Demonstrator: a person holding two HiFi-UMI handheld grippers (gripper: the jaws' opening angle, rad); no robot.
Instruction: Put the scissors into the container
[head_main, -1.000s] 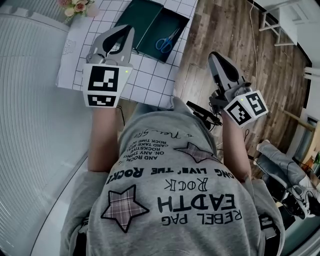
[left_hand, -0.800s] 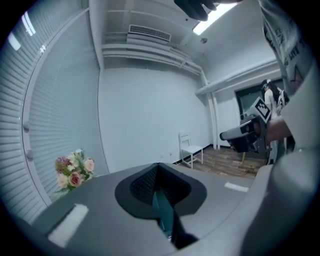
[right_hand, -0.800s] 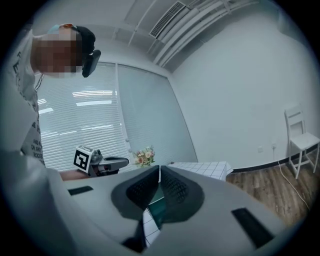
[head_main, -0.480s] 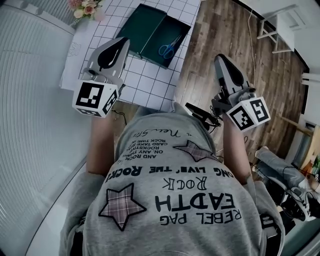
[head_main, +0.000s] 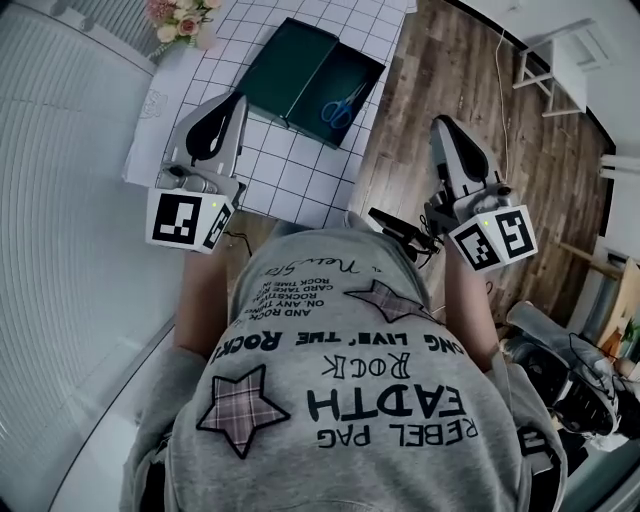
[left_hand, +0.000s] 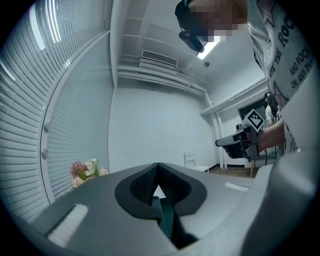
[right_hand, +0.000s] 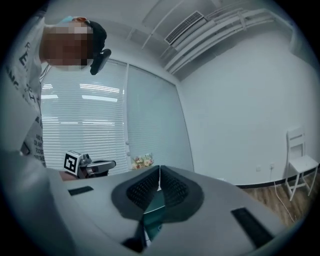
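Since the scissors (head_main: 340, 102) already lie inside the dark container (head_main: 358, 68) at the far side of the gridded table (head_main: 300, 170), blue handles toward you, the task reads as done; you have nothing left to place. Whether the lighter green half (head_main: 285, 65) touching the container is a lid to be closed or a second tray, the head view does not tell (the task sentence asks for no closing). Your left gripper (head_main: 236, 100) hangs above the near part of the table with its jaws pressed together on nothing; its own view shows the ribbed pads meeting at the tips, with only a sliver of the green container seen through the gap behind them. Your right gripper (head_main: 441, 124) is off the table edge, over the wooden floor (head_main: 420, 70), jaws likewise together and empty. Both tools are well apart from the scissors. Against a second ago: the left gripper has drawn back toward you. Its tip then overlapped the container's near edge; now it sits clear of it, lower and further left, with the marker cube turned. The right gripper has barely shifted. The scissors keep the same spot in the container throughout. The flowers (head_main: 182, 18) sit at the far left corner as before.
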